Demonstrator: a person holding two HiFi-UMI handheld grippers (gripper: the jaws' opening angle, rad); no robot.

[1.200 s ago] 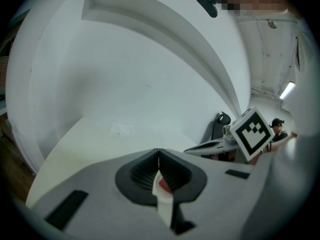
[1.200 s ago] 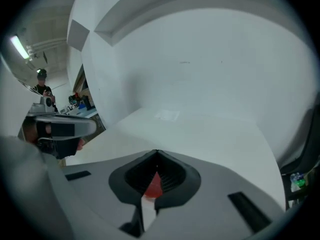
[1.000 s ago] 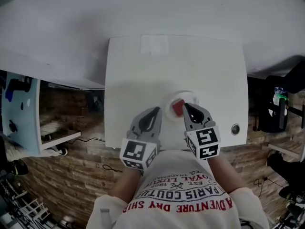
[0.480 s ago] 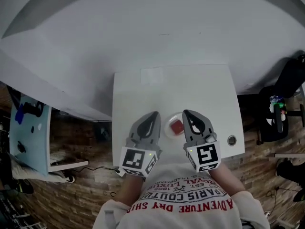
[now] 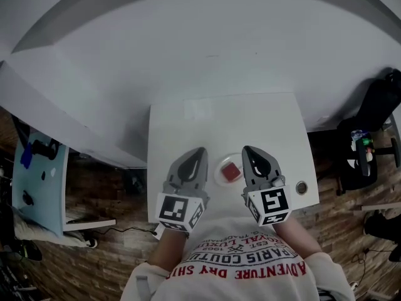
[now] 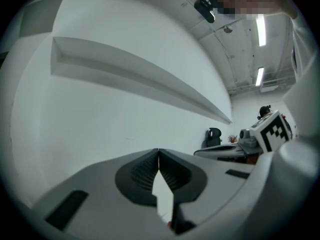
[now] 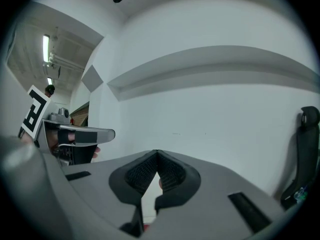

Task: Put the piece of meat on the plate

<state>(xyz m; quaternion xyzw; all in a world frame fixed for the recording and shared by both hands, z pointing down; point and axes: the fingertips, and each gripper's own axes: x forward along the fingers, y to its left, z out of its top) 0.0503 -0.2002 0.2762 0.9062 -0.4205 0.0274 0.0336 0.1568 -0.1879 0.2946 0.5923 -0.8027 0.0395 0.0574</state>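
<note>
Fingers [image 6: 139,176] on the left gripper [image 5: 199,150] and the right gripper [image 5: 248,149] are shut tight and empty, and the piece of meat [image 5: 232,172] lies on the plate [image 5: 218,168] between them on the worktop [image 5: 238,115], so I think the job now is just not to bump it.

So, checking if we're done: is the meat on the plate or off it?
On it: the head view shows the red meat lying within the rim of the white plate.

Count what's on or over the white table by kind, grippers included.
Grippers: 2, left gripper and right gripper, both shut, empty
White plate: 1
Red piece of meat, lying on it: 1
Small round fitting: 1
Total: 5
</note>
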